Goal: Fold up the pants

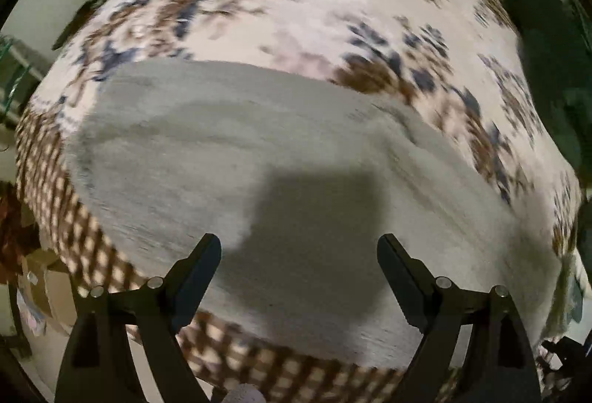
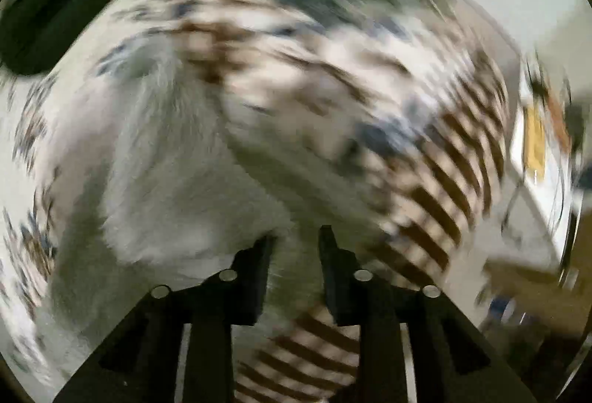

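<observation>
Light grey pants [image 1: 259, 151] lie spread flat on a floral bedcover [image 1: 318, 14]. My left gripper [image 1: 299, 247] is open above the pants' near part, empty, casting a dark shadow on the cloth. In the blurred right wrist view the pants [image 2: 159, 162] run from upper left toward my right gripper [image 2: 296, 240]. Its fingers are close together with a narrow gap, and grey cloth shows between and behind them. The blur hides whether they pinch the cloth.
The bedcover has a brown checked border [image 1: 74, 218] along its near edge and also in the right wrist view [image 2: 451, 181]. A dark object [image 1: 547, 70] lies at the bed's right. Boxes and clutter [image 1: 33, 273] sit on the floor at left.
</observation>
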The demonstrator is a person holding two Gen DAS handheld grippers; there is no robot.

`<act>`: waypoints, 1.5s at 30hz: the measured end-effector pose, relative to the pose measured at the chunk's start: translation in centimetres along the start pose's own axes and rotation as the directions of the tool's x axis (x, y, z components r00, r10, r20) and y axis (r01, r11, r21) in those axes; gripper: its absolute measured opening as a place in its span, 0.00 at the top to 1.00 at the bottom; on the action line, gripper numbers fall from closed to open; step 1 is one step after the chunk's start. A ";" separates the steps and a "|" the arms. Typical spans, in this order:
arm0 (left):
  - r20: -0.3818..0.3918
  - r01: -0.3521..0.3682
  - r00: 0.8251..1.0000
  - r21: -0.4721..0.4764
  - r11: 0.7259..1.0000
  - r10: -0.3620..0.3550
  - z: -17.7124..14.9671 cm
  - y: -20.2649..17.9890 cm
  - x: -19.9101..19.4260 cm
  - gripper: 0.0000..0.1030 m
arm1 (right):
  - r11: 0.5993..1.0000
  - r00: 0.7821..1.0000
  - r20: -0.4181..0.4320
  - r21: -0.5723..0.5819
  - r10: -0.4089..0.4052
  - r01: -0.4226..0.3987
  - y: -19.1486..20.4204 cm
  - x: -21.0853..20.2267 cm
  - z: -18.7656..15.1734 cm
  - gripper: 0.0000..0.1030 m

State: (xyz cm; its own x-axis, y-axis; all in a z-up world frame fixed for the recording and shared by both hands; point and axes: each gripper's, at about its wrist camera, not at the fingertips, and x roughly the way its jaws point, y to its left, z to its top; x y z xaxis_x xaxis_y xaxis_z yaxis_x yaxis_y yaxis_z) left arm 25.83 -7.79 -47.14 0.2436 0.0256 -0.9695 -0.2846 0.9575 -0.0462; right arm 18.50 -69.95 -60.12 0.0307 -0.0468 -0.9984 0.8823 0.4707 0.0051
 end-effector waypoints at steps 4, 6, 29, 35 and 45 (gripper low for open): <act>-0.035 0.026 0.999 0.049 0.998 -0.024 -0.7 -2.7 0.6 0.16 | 0.970 0.983 -0.006 0.163 0.185 -0.182 -5.6 -0.6 -0.1 0.47; -0.049 0.028 0.999 0.074 0.997 -0.025 -1.0 -3.6 0.8 0.16 | 0.954 0.970 -0.001 0.181 0.243 -0.239 -6.0 -1.0 -0.5 0.46; -0.136 0.041 0.990 0.084 0.996 -0.029 -2.3 -3.5 2.9 0.16 | 0.948 0.947 -0.102 0.130 0.305 -0.291 -0.7 -1.0 -5.6 0.57; -0.131 0.038 0.991 0.077 0.996 -0.028 -1.0 -3.4 4.0 0.16 | 0.918 0.968 -0.036 0.326 0.250 -0.225 -4.0 1.0 -1.0 0.47; -0.076 -0.009 0.997 0.078 0.997 0.015 4.0 -3.7 4.3 0.16 | 1.000 0.996 -0.091 -0.014 0.014 -0.016 5.3 -3.3 -2.8 0.66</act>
State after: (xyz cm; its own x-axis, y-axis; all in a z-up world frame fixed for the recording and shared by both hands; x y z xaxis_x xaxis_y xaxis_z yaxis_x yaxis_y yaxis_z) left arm 31.69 -10.10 -50.16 0.1685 0.0183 -0.9855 -0.2137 0.9767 -0.0184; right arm 21.73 -64.88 -56.99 0.0004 0.0404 -0.9992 0.8749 0.4839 0.0199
